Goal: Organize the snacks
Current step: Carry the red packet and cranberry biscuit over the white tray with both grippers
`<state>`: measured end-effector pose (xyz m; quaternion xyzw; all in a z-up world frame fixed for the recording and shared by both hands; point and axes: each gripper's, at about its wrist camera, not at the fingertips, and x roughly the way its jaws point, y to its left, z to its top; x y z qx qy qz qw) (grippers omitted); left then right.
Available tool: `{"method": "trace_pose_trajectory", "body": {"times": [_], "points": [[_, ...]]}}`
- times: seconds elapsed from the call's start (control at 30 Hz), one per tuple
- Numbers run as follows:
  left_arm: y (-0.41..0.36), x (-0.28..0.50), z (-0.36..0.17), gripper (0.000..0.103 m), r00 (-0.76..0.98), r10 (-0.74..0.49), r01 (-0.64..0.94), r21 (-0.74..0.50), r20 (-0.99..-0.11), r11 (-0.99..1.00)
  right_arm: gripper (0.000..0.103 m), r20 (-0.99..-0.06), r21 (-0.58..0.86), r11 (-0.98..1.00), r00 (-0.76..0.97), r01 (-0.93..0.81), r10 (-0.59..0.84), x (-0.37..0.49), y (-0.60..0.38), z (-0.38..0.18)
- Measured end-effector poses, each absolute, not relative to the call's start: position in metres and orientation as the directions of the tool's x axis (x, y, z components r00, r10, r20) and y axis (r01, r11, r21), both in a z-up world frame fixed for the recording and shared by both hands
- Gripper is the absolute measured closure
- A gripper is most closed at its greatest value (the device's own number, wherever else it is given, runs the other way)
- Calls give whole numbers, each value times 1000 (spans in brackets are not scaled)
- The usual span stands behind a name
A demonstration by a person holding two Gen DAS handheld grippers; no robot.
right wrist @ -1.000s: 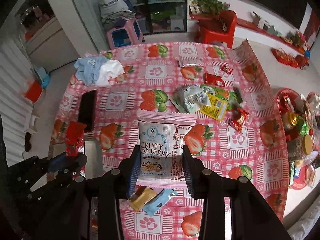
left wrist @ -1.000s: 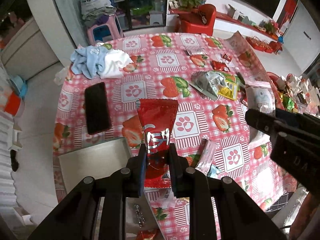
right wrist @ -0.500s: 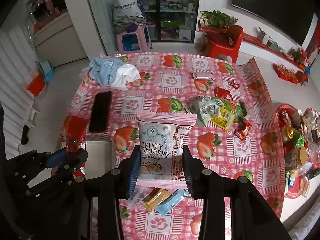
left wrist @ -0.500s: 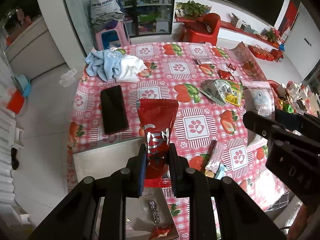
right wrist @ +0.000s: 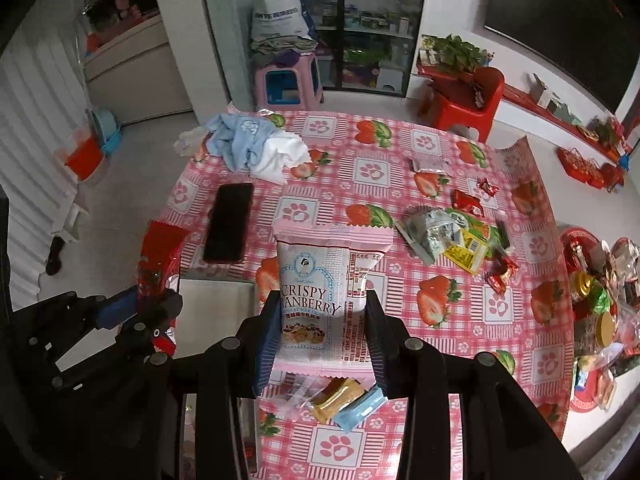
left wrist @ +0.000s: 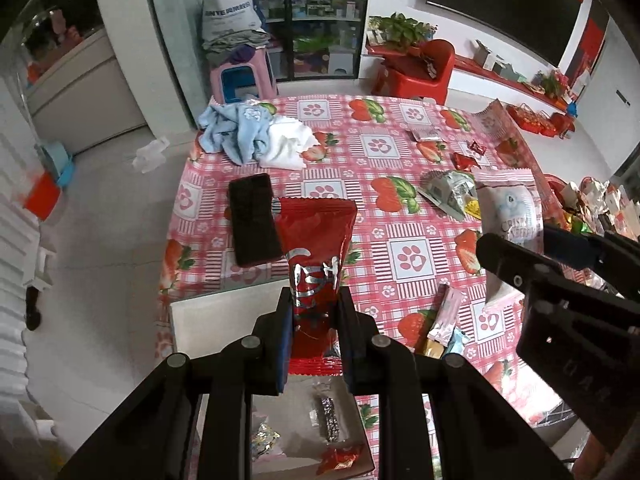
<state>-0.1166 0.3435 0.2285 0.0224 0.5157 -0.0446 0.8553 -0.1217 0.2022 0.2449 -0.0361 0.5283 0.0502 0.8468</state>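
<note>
I note both packets now ride higher above the tabletop [right wrist: 440, 240] than a second ago, the white box [left wrist: 224, 320] coming beneath; depositing appears next. My right gripper [right wrist: 320, 336] pinches the Crispy Cranberry packet [right wrist: 328, 280]; my left gripper [left wrist: 314, 320] pinches the red snack packet [left wrist: 316, 248], both jaws angled steeply downward.

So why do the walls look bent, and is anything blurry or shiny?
Left wrist view: fisheye lens bows the room's edges, corners go dark; the red packet shows silver glare. Right wrist view: same bending; the cranberry packet reads sharp, while the snacks at the far right edge smear.
</note>
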Motion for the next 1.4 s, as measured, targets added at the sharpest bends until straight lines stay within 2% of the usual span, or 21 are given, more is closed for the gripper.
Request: {"method": "trace_pose_trajectory", "body": {"times": [0.6,1.03,1.27,1.4], "points": [[389,-125,227,81,469,27,-12,24,-883,1000,62,-901,6,970,419,-244,111,-126,255,239],[404,-125,219,81,451,44,-36,32,-891,999,62,-908,20,961,398,-275,132,-124,270,231],[417,-128,183,81,365,3,-17,-4,-931,1000,62,-935,56,963,325,-265,144,-124,270,205],[431,-141,147,81,281,-48,4,-48,-959,999,62,-964,116,961,203,-251,170,-135,269,165]]}}
